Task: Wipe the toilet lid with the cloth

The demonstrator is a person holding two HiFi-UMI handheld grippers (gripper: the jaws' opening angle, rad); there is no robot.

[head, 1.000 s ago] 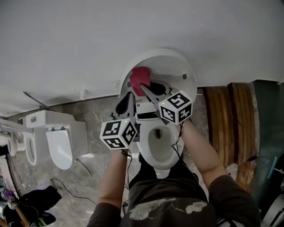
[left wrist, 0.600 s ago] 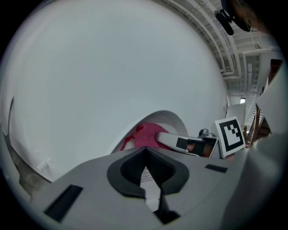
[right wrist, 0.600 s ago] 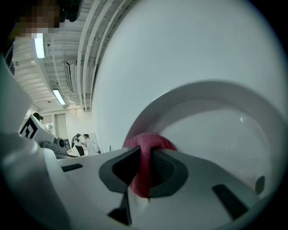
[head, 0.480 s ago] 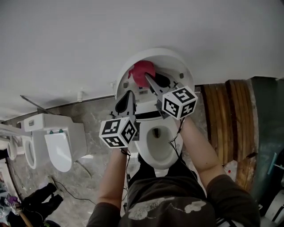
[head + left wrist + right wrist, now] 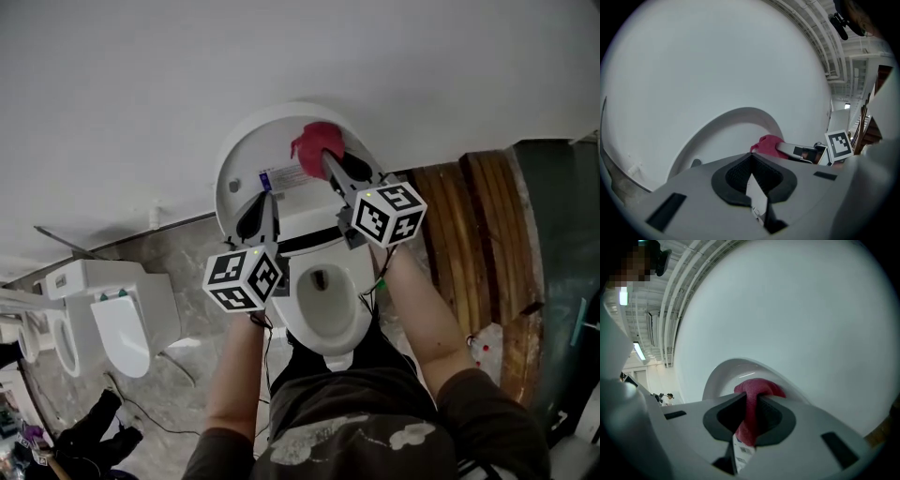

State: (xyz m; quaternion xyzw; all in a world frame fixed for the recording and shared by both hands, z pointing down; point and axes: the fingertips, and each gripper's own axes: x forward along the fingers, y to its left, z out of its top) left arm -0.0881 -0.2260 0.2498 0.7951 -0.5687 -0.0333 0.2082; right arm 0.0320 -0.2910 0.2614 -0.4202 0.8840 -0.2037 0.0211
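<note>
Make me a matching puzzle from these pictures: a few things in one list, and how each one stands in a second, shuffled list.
Things:
1. cloth
2. left claw
3. toilet lid
4. toilet bowl

States:
a. shut, nothing in it
b. raised up against the wall
c. pinched in the right claw
d. uncovered, below both claws

Pairs: 1-c, 2-a, 3-b, 4-d

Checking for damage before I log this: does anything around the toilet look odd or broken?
Nothing stands out. The toilet lid stands raised by the wall, unbroken, and the right tongs pinch the red cloth at its upper part. No spill shows.
</note>
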